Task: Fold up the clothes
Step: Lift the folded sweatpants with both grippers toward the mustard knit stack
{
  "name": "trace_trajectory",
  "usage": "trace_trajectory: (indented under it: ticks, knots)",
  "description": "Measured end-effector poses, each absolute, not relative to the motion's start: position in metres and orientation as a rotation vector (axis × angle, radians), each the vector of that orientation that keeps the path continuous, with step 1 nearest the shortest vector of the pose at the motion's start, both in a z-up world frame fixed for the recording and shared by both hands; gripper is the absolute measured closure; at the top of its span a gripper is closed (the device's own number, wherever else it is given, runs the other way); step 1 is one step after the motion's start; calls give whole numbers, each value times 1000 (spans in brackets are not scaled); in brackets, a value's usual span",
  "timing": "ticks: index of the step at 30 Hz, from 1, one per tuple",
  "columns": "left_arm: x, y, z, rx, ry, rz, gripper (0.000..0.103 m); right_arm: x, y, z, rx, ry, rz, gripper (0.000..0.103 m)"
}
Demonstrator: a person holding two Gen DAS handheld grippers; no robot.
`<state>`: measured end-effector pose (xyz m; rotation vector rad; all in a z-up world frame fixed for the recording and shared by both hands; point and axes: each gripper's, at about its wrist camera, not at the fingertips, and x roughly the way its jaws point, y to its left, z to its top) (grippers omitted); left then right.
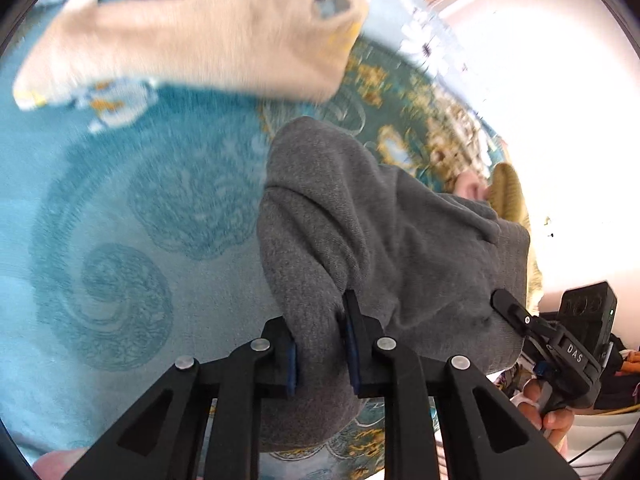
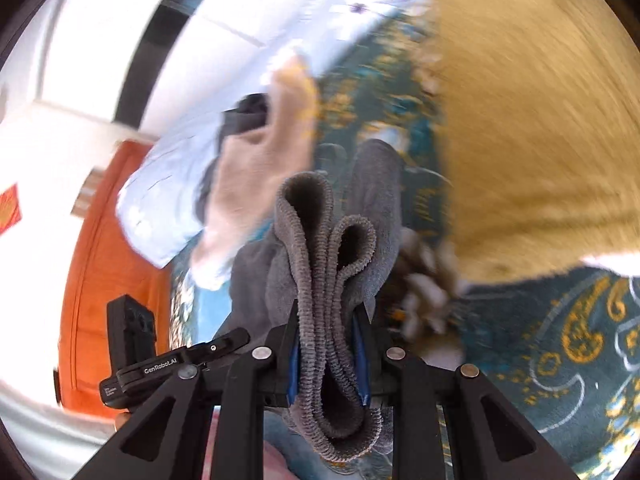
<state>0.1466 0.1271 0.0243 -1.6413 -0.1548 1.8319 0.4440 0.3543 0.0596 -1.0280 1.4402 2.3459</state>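
A grey knit garment (image 1: 360,232) hangs between both grippers above a teal patterned bedspread (image 1: 120,200). My left gripper (image 1: 320,352) is shut on a bunched part of the grey fabric. My right gripper (image 2: 326,360) is shut on the garment's ribbed hem (image 2: 328,280), which loops in folds between the blue pads. The right gripper also shows at the right edge of the left wrist view (image 1: 560,344), touching the grey cloth. The left gripper's body shows at the lower left of the right wrist view (image 2: 160,364).
A beige garment (image 1: 192,36) lies at the far side of the bedspread, over a dark piece. A mustard yellow garment (image 2: 532,120) lies on the right. A light blue sheet (image 2: 168,184) and an orange door (image 2: 104,260) lie beyond the bed.
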Motion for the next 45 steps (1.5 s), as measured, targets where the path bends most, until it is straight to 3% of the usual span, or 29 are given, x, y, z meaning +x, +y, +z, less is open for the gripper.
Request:
trace_trajectory:
  ticks: [5,10,15,21,28,32,39,45]
  knots:
    - [144,133,77,-1515,-80,1896,84,428,349,92,-969,1377,2478,80]
    - [142,195,140,-1333,45,1861,84,437,386,128,-802,1329,2506,80]
    - [158,286,168,-1238,123,1721,84,502,434,157,-618,1297,2418,80]
    - [195,368,144,-1258,215,1584,84,573,468,174,-509,1248,2290,80]
    - [215,402,82,-1387,260,1535,84,619,478,125,-590,1323,2095,80]
    - [214,399,104,-1326,255,1554,84,632,483,111,-541,1381,2052,80]
    - [222,438,158,-1102,370,1589,84,644,497,151,-392,1282,2114,80]
    - [216,459,93,-1252,425,1592,83,662,505,125,-352,1345,2020,80]
